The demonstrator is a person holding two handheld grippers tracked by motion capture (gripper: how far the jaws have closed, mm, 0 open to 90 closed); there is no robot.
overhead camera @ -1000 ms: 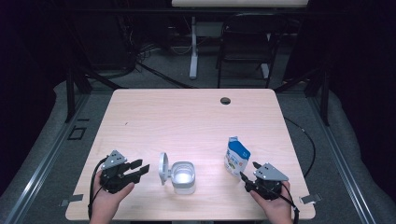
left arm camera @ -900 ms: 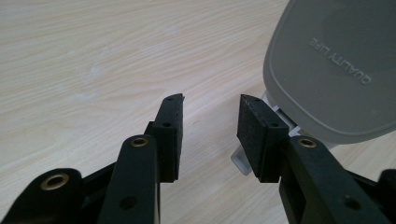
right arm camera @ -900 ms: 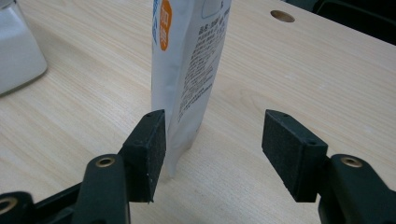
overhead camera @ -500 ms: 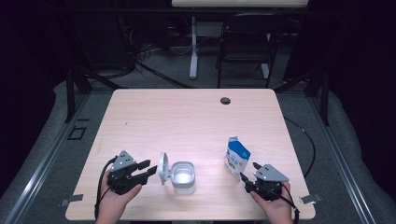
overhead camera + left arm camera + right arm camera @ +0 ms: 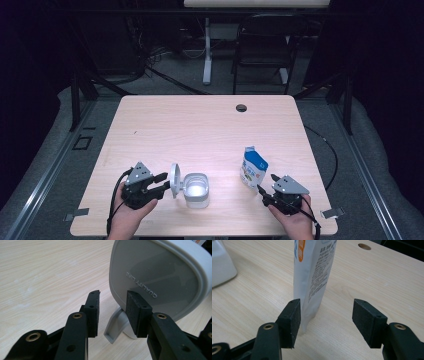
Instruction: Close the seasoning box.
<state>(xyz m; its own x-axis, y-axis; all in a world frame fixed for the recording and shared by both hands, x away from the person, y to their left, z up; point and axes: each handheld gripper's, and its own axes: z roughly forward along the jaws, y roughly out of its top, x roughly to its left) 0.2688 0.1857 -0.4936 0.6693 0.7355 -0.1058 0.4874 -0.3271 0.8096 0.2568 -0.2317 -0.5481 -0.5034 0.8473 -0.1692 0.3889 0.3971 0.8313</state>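
From my remote seat this reads as a lab or recording studio, not a home. I see a pale wood-grain rectangular table [image 5: 200,130] with a round black cable hole [image 5: 241,108] near its far edge, standing on grey carpeted floor [image 5: 45,165] in the middle of the frame. Black metal frame struts [image 5: 80,95] rise at left and right, dark cables [image 5: 165,75] snake across the floor at upper centre, and a white desk leg [image 5: 207,50] and a black chair [image 5: 260,55] stand behind, all against blacked-out surroundings.
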